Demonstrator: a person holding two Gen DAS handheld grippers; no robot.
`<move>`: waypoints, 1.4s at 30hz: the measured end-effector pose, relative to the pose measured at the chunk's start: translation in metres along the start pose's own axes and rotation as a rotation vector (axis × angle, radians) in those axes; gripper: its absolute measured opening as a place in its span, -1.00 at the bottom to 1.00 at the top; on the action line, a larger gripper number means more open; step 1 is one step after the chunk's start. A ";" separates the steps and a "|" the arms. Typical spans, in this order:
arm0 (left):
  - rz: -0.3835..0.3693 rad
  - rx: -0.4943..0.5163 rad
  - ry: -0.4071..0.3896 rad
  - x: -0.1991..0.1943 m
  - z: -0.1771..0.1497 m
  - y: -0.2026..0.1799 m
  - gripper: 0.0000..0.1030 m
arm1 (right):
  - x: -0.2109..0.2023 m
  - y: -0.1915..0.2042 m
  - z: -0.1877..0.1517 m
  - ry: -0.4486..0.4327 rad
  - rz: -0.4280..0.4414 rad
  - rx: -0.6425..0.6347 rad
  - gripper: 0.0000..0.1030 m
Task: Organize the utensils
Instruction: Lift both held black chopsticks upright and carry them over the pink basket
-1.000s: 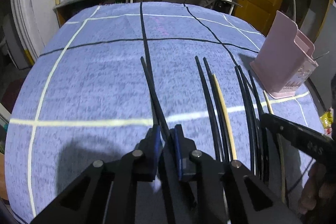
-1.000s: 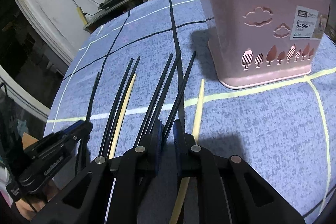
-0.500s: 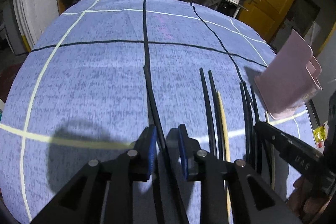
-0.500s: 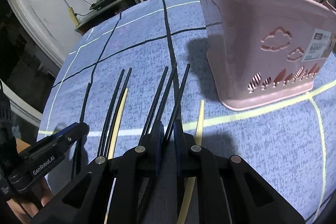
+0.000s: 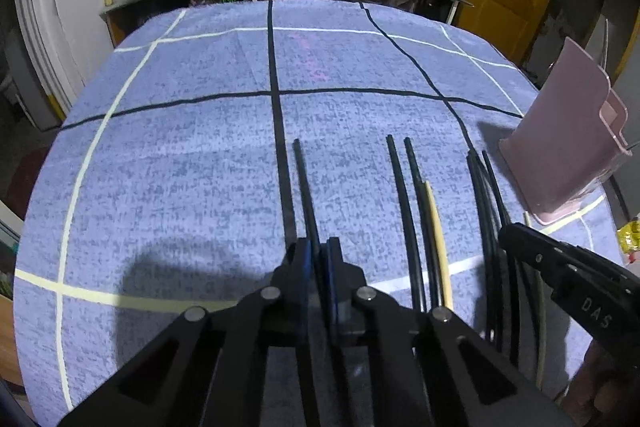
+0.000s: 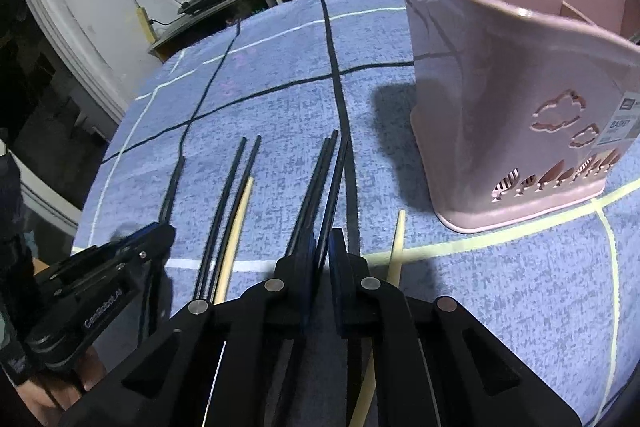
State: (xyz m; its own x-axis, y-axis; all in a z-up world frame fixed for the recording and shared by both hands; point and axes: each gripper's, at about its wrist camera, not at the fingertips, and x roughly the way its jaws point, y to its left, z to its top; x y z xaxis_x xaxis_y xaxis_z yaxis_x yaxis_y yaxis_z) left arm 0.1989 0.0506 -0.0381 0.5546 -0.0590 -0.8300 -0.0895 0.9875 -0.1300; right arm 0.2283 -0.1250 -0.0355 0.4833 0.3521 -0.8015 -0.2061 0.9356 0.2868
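Both our tools are down over the table (image 5: 168, 155), which has a blue cloth w/ black and pale grid lines. Left tool (image 5: 319, 255) has just been closing and is now clamped on a single black chopstick (image 5: 301, 171), which runs fwd from btwn the blue pads, apart from the rest. Right tool (image 6: 321, 247) is pinched tight on one black chopstick of a three-stick cluster (image 6: 320, 175); which exact stick we can't tell. Btwn the two tools lie two more black chopsticks (image 6: 230, 195) w/ a pale chopstick (image 6: 240, 211) just beside them. Another pale chopstick (image 6: 397, 247) lies just right of the right tool, partly under it. The pink utensil basket (image 6: 512, 115) stands upright at the table's right side, near the cluster but not touching it; a label sits on its wall.
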 end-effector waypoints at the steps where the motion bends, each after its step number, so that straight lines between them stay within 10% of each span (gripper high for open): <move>1: -0.008 -0.003 0.003 -0.001 0.001 0.001 -0.88 | -0.003 0.001 0.000 -0.004 0.008 -0.002 -0.86; 42: -0.191 0.068 -0.242 -0.163 0.015 -0.025 -0.89 | -0.154 0.013 0.002 -0.285 0.169 -0.072 -0.89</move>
State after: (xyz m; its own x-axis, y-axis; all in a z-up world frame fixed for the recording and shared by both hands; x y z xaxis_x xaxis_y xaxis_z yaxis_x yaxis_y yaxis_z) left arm 0.1234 0.0374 0.1086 0.7378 -0.2158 -0.6396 0.0860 0.9699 -0.2280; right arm 0.1532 -0.1672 0.0930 0.6535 0.5049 -0.5639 -0.3582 0.8626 0.3573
